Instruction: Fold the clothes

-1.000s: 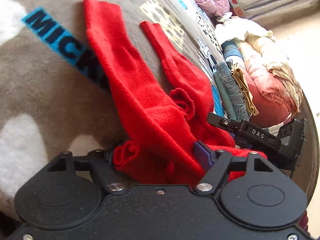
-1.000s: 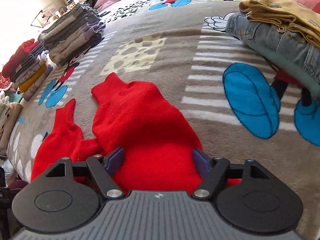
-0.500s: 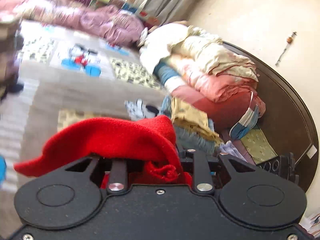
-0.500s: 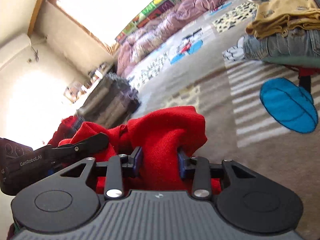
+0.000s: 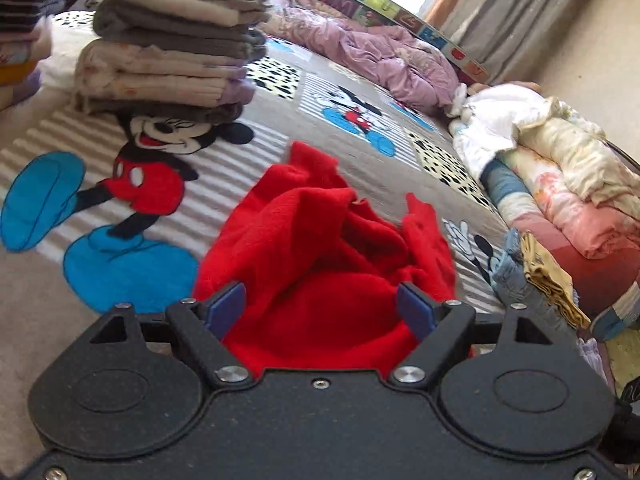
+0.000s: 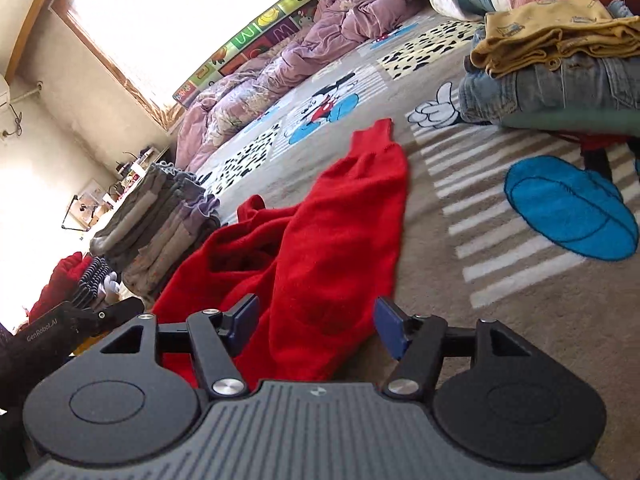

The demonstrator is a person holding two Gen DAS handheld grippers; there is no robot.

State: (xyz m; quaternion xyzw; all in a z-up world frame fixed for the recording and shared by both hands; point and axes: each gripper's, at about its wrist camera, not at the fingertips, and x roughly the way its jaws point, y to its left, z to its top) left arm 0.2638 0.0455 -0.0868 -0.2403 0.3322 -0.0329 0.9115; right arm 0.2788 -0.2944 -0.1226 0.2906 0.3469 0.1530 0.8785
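Both jaws are opening, pads clear of cloth. The left hand-held gripper (image 5: 320, 308) has the red knit garment (image 5: 320, 248) bunched between its pads; the right hand-held gripper (image 6: 316, 324) lets a flat leg-like panel (image 6: 344, 216) run ahead on the bed (image 6: 520, 300), likely released to settle a fold. Beyond left, a folded stack (image 5: 168, 48) waits.

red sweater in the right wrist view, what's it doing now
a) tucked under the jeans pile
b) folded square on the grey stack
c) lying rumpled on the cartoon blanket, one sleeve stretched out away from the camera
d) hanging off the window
c: the red sweater lies bunched on the cartoon blanket, one sleeve reaching away toward the far side, apart from the grey stack and the jeans pile.
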